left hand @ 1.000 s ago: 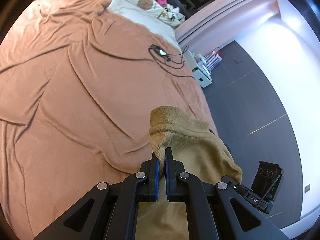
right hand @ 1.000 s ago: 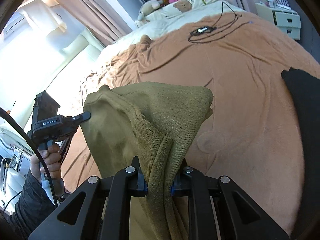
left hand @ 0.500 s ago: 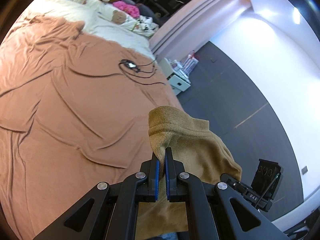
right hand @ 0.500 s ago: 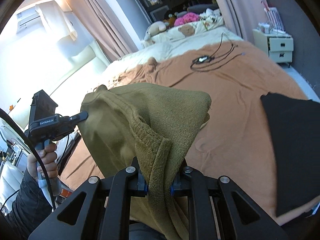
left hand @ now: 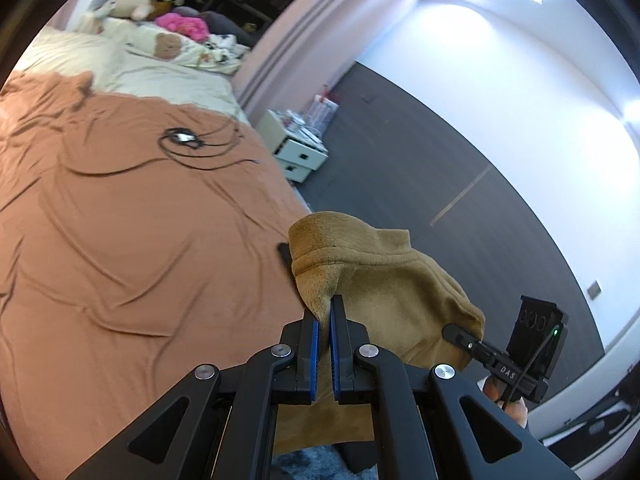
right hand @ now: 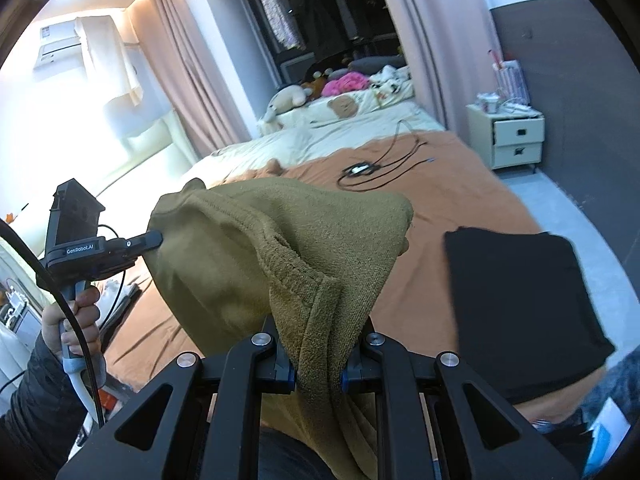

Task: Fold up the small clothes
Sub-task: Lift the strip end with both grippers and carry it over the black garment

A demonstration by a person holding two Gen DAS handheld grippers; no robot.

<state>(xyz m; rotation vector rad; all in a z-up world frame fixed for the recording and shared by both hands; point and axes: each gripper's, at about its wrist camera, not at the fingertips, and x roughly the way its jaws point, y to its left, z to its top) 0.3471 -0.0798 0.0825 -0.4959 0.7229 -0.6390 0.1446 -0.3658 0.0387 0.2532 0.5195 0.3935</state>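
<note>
Left wrist view: both grippers, left [left hand: 325, 310] and right [right hand: 318, 354], stay clamped on the olive garment [right hand: 280, 248], now lifted clear of the bed [left hand: 120, 240], probably ready for spreading flat.

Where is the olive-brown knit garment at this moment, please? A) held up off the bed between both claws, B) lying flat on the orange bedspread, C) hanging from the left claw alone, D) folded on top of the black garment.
A: the olive-brown knit garment hangs in the air, pinched by the right claw and the left claw, above the orange bedspread.
</note>
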